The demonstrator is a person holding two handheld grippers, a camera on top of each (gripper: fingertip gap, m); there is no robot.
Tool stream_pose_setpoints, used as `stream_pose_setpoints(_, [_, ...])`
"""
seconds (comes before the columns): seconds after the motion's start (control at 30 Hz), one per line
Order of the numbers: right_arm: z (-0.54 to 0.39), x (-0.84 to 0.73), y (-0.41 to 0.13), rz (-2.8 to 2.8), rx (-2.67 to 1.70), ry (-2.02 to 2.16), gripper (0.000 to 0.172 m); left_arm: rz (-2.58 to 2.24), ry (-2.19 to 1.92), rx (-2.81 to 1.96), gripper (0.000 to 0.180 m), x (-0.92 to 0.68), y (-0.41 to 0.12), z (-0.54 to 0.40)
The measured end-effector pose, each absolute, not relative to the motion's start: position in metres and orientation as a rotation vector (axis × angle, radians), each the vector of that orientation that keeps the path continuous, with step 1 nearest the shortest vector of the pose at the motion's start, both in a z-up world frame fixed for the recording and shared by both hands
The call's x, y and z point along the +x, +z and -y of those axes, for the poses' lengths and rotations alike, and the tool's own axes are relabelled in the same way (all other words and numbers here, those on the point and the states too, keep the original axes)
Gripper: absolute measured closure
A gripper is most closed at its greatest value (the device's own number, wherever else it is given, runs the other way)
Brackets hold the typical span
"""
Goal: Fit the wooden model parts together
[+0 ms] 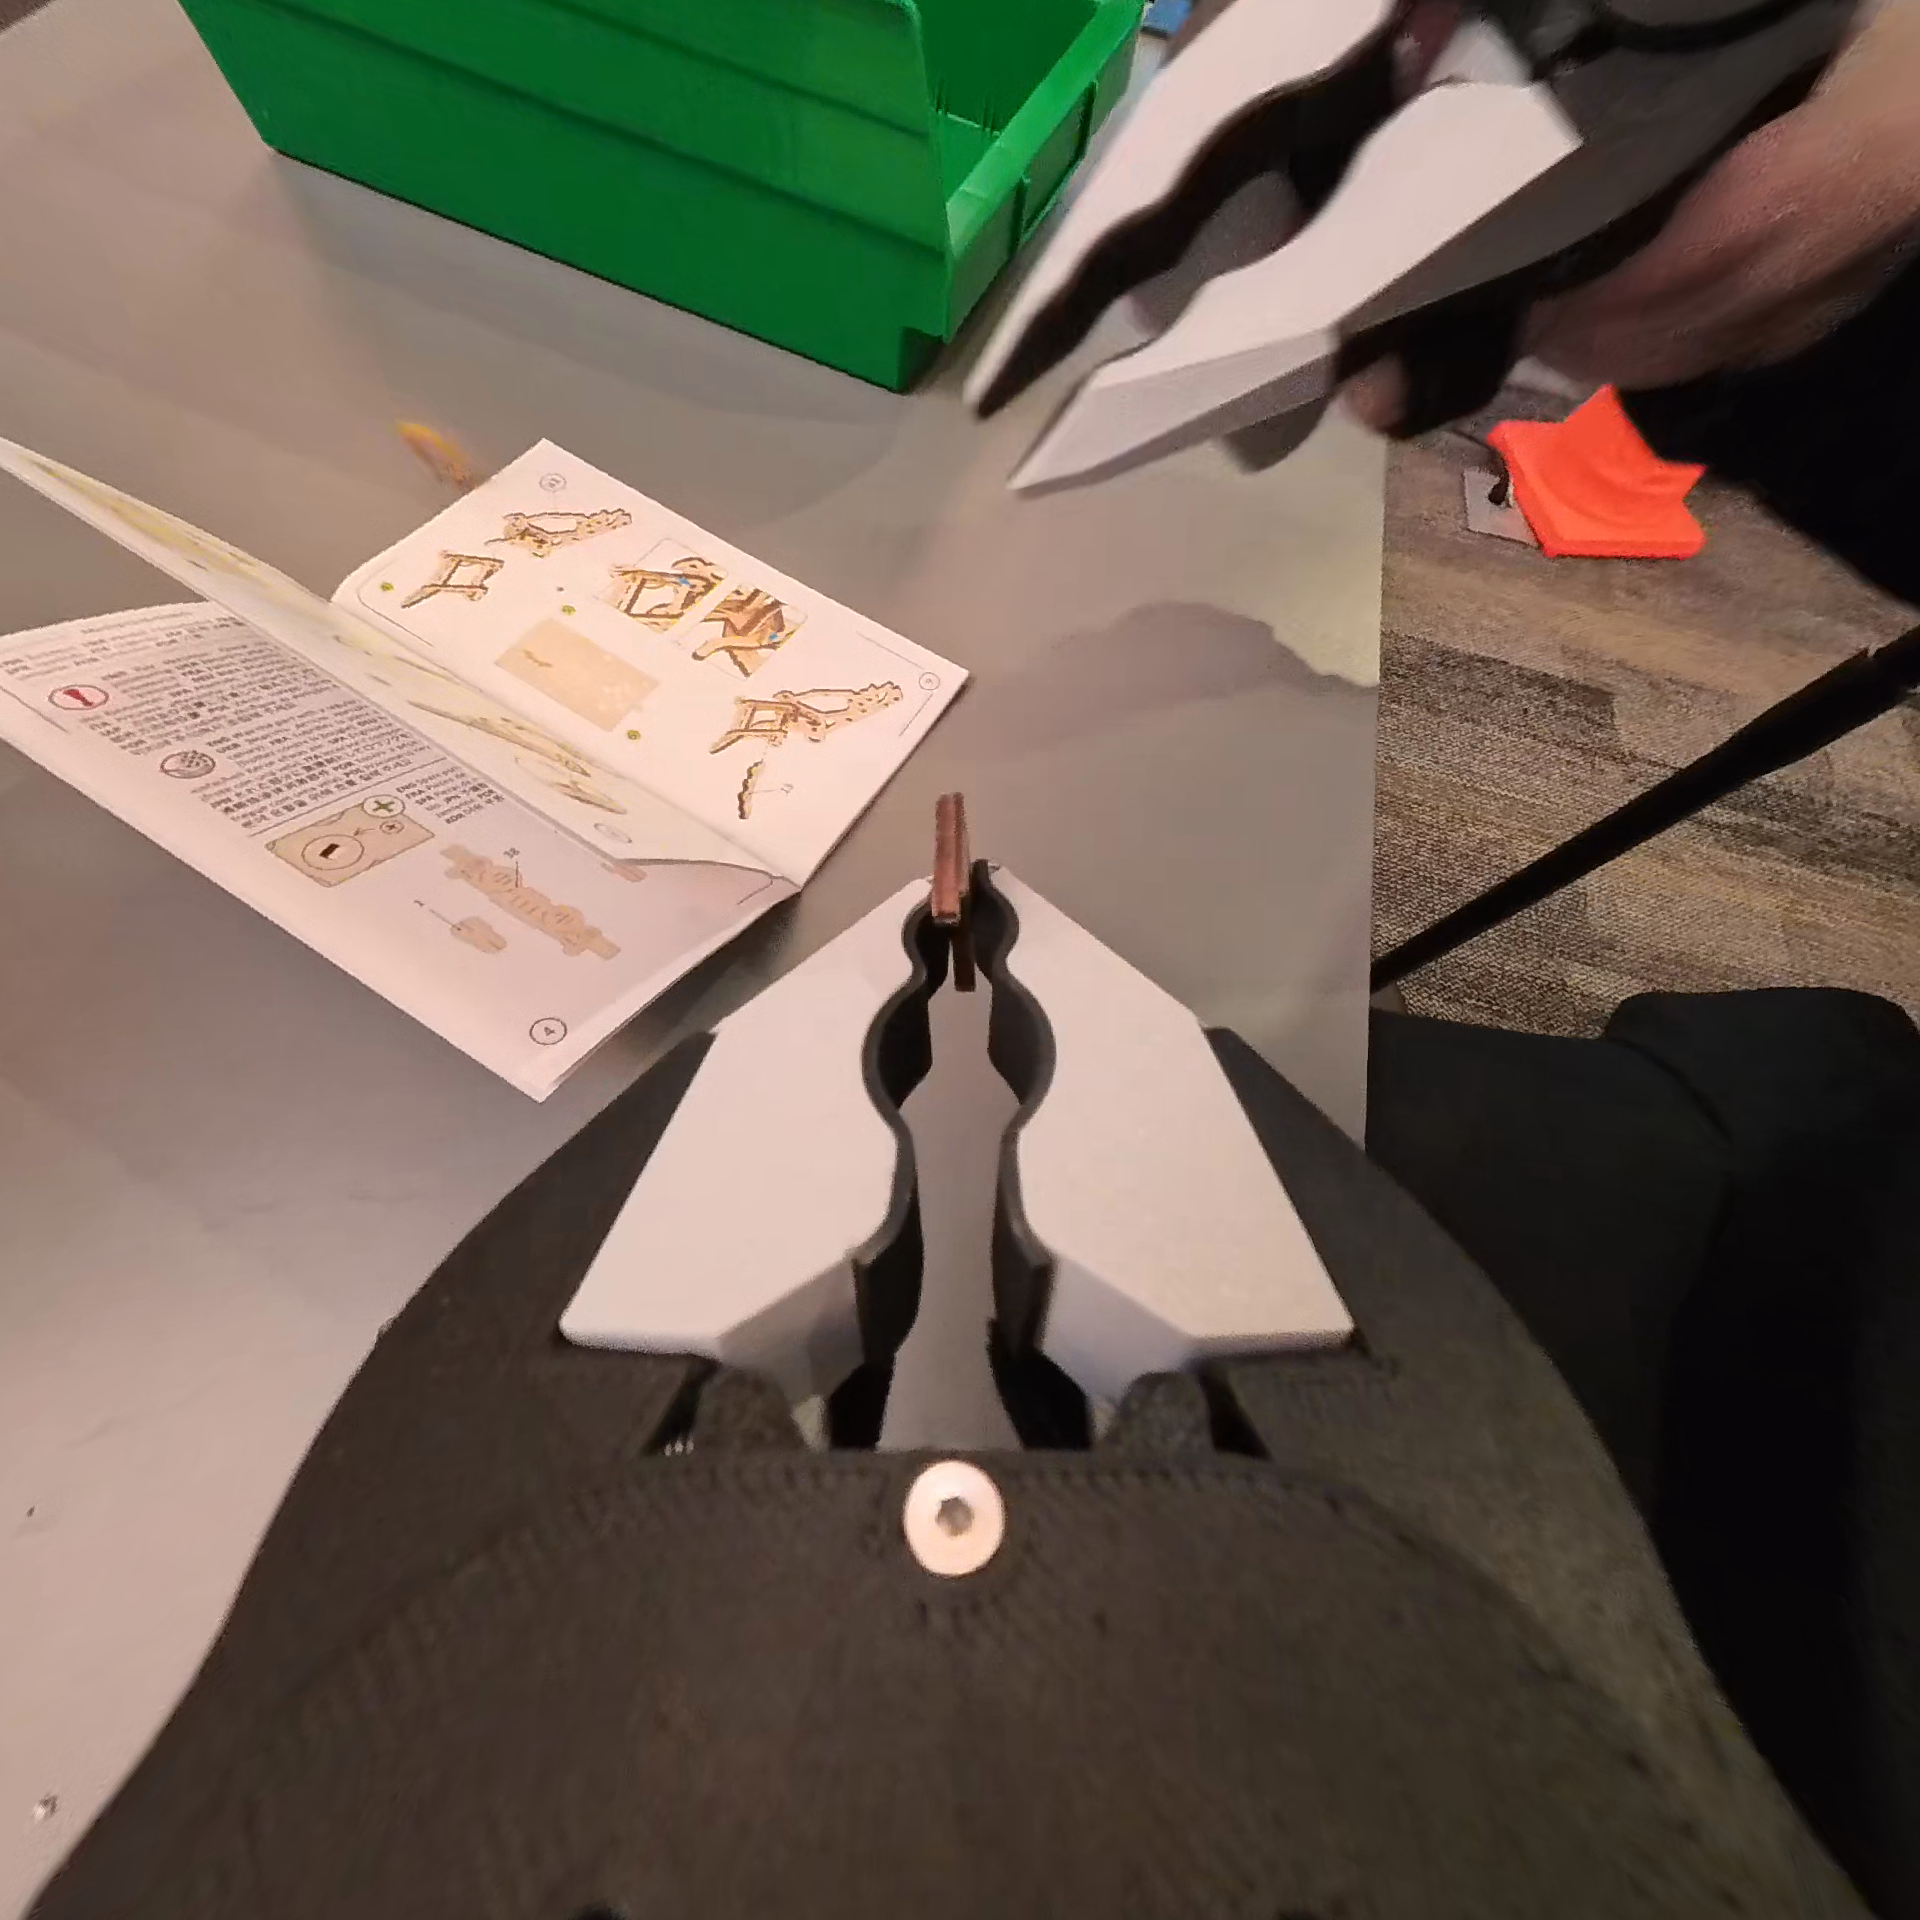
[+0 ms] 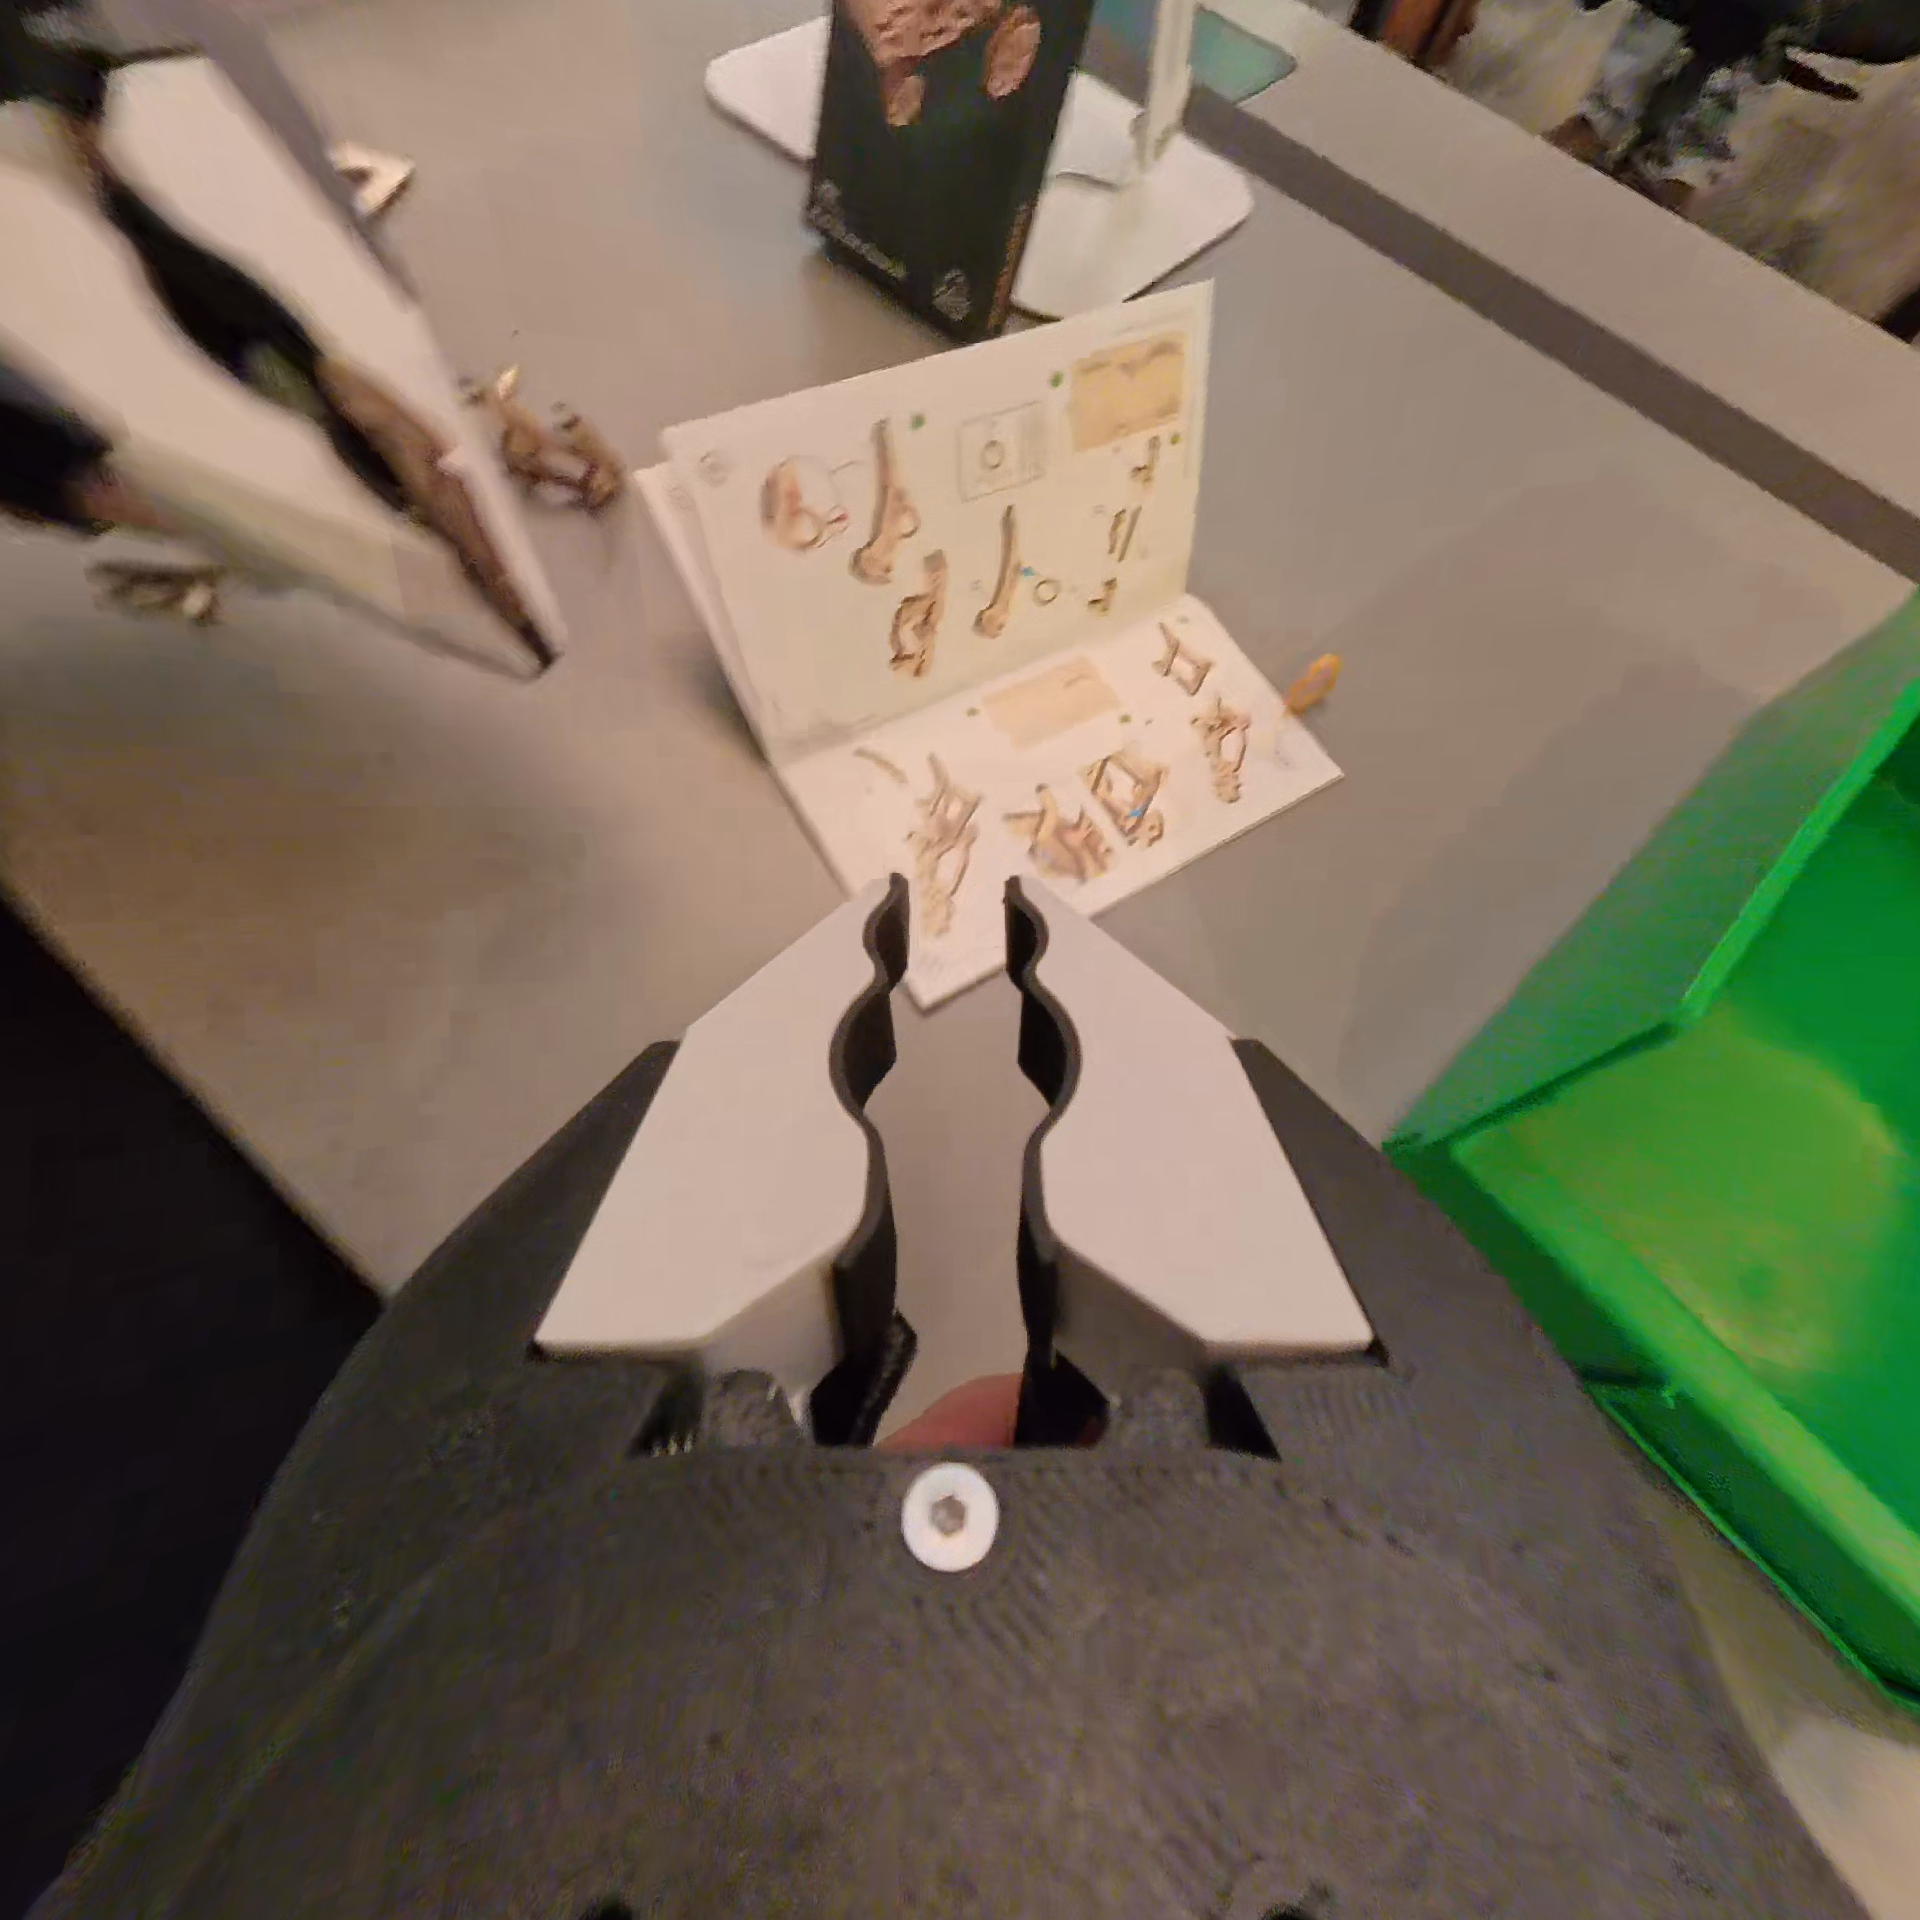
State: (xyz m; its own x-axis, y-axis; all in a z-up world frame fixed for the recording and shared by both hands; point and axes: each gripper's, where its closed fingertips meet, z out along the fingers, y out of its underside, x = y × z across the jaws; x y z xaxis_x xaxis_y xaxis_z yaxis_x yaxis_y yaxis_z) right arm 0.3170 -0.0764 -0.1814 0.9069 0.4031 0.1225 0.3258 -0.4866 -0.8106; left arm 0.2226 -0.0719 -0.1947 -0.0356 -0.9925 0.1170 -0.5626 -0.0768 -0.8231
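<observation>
One thin wooden part (image 1: 951,883) stands pinched edge-on between the left gripper's (image 1: 958,896) fingers (right gripper (image 2: 956,894) parted, bare).

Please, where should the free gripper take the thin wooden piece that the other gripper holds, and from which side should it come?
The left gripper pinches the thin wooden piece edge-up, leaving only its far end sticking out past the fingertips. The open right gripper should probably take that exposed end, coming from the front, opposite the left gripper, with its pads on the two flat faces, since the edges are too narrow to grip.
</observation>
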Motion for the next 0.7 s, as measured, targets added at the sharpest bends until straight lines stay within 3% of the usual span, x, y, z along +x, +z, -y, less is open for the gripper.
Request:
stream_pose_setpoints(0.1, [0.036, 0.325, -0.193, 0.427, -2.133, 0.006, 0.138, -1.599, -1.008, -1.697, 0.179, 0.224, -0.193, 0.07])
stream_pose_setpoints(0.3, [-0.056, 0.354, -0.189, 0.109, -2.089, -0.091, 0.146, -1.522, -1.019, -1.713, 0.179, 0.233, -0.186, 0.058])
stream_pose_setpoints(0.47, [-0.148, 0.397, -0.219, -0.044, -2.192, -0.058, 0.121, -1.502, -1.048, -1.683, 0.179, 0.237, -0.176, 0.055])
stream_pose_setpoints(0.57, [-0.181, 0.38, -0.249, 0.189, -2.314, 0.028, 0.115, -1.495, -1.068, -1.664, 0.179, 0.232, -0.17, 0.053])
stream_pose_setpoints(0.7, [-0.201, 0.361, -0.25, 0.373, -2.279, 0.068, 0.14, -1.483, -1.099, -1.655, 0.179, 0.225, -0.163, 0.048])
